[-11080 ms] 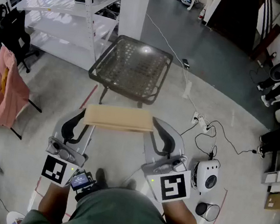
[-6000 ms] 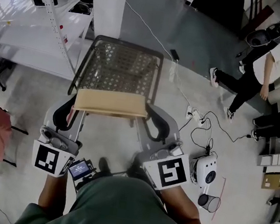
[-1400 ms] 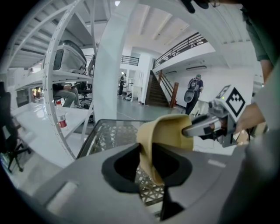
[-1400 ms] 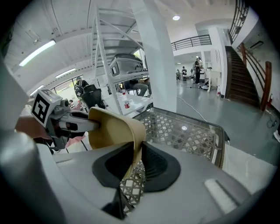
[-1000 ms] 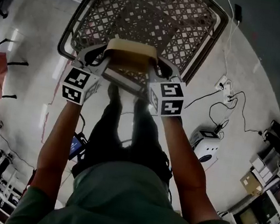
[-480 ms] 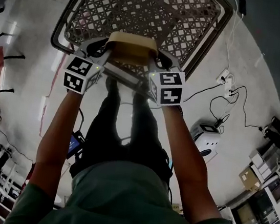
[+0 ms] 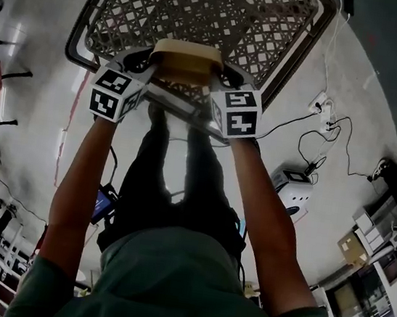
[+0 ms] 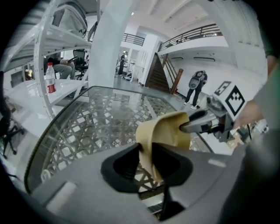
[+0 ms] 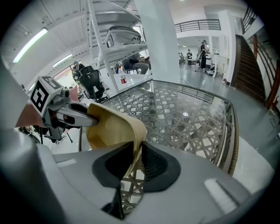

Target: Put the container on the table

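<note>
A tan, thin-walled container hangs between my two grippers over the near edge of a glass-topped lattice table. My left gripper is shut on its left wall, and my right gripper is shut on its right wall. In the left gripper view the container runs from my jaws across to the other gripper. The right gripper view shows the container's wall pinched in my jaws, with the left gripper beyond it. Whether the container's bottom touches the glass I cannot tell.
A metal rim runs around the table. Left of it stand white shelves with a bottle, and behind it a white pillar. On the floor lie cables and a white device. A person stands far off.
I have carried the container up to the table. Over the last second both grippers have sunk with it towards the glass top, and the table now fills more of the view.
</note>
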